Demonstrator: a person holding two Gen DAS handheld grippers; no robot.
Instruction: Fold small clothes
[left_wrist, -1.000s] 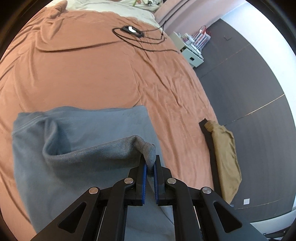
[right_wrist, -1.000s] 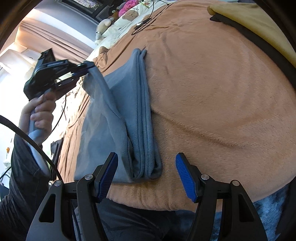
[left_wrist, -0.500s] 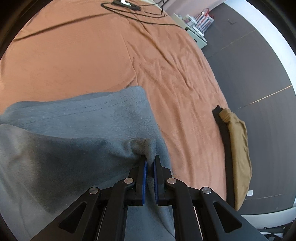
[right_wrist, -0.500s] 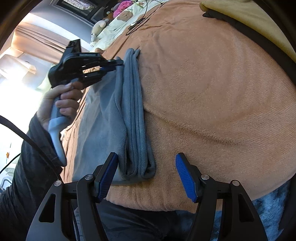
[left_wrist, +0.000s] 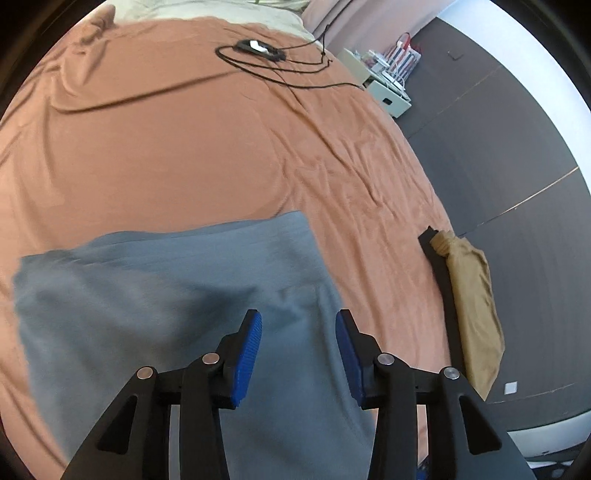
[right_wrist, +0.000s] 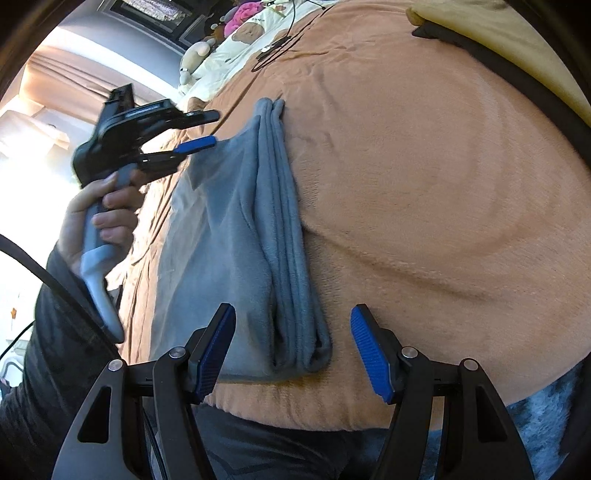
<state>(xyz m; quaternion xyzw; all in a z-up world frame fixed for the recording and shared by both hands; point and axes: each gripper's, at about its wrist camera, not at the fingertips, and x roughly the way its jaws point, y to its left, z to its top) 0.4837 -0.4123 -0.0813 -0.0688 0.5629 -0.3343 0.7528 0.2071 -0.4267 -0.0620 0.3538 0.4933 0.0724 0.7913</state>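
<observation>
One grey-blue garment (left_wrist: 177, 295) lies folded on the orange-brown bed cover (left_wrist: 184, 147), close to the near edge of the bed; in the right wrist view its right side shows as a stack of several layers (right_wrist: 291, 258) and its left part lies flat in a single spread sheet. No writing, label or brand can be read on it. The left gripper (left_wrist: 298, 332) hovers just over the far corner of this garment and its jaws are opening, with nothing pinched between the blue pads (left_wrist: 249, 350); the cloth lies below them. A hand (right_wrist: 96, 218) holds its grey handle. The right gripper (right_wrist: 291, 347) stands spread wide at the near end of the folded stack, the pads on both sides of it and not touching. Further right, at the edge of the bed, one mustard-yellow cloth (left_wrist: 472, 306) lies on one black piece (left_wrist: 439, 273). Far on the cover there is one black cable (left_wrist: 280, 70) with a small device. Some plush toys (right_wrist: 240, 22) sit near the pillows; I cannot count them
</observation>
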